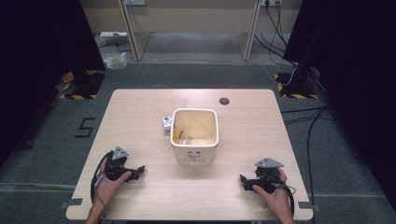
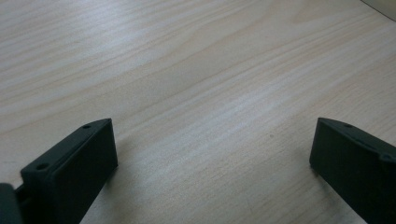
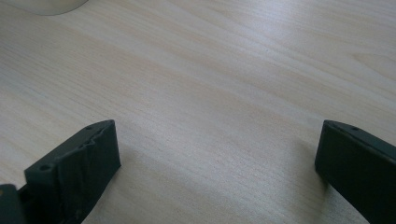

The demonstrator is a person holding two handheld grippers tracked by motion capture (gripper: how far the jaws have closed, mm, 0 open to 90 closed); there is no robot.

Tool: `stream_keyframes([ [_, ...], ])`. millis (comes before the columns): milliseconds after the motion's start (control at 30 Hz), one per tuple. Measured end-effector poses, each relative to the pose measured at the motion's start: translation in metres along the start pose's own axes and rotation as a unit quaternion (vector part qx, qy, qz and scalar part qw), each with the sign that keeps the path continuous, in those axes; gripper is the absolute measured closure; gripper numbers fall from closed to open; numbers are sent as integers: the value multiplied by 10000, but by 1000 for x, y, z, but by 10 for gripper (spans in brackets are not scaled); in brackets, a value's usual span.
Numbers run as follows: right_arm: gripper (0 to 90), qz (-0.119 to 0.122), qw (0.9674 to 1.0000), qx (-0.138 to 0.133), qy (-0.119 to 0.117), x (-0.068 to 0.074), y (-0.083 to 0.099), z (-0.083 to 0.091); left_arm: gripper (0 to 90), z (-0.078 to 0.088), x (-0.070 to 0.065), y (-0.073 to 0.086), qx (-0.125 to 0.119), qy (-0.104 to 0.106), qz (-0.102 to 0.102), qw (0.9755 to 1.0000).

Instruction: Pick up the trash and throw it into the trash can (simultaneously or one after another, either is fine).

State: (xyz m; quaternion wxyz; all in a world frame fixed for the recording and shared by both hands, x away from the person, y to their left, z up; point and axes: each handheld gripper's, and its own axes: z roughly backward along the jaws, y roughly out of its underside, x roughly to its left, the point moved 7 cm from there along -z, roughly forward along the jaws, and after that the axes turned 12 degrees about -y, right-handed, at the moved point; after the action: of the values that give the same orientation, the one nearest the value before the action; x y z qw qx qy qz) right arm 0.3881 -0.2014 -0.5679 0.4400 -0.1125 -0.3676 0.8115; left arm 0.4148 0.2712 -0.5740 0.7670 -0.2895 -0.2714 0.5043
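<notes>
Grippers rest near the tabletop's near corners, left gripper and right gripper both gaping wide (nothing between them), cream bin standing mid-table between them.

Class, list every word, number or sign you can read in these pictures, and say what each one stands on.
"5": black mark on the grey floor left of the wooden table.
Dark print on the front of the cream square bin: too blurred to read.
Yellow wrapper inside the bin: print too small to read.
</notes>
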Motion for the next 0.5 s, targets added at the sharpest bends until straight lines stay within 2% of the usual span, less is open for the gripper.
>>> stream_keyframes([
  [133, 2, -1, 10000, -3, -1, 0, 0, 0, 19, 1, -1, -1, -70, 81, -38, 9999],
  [167, 3, -2, 10000, -1, 0, 0, 0, 0, 40, 1, -2, -1, -97, 136, -84, 9998],
  [200, 2, 0, 10000, -1, -1, 0, 0, 0, 113, 1, -3, -3, -190, 189, -91, 9996],
  [233, 2, 0, 10000, -1, -1, 0, 0, 0, 142, 1, -3, -3, -190, 189, -91, 9996],
  [367, 2, -3, 10000, -1, -1, 0, 0, 0, 150, -2, -8, -11, -268, 433, -95, 9987],
  [500, 3, -2, 10000, -1, -1, 0, 0, 0, 149, -5, -11, -23, -357, 436, -254, 9981],
])
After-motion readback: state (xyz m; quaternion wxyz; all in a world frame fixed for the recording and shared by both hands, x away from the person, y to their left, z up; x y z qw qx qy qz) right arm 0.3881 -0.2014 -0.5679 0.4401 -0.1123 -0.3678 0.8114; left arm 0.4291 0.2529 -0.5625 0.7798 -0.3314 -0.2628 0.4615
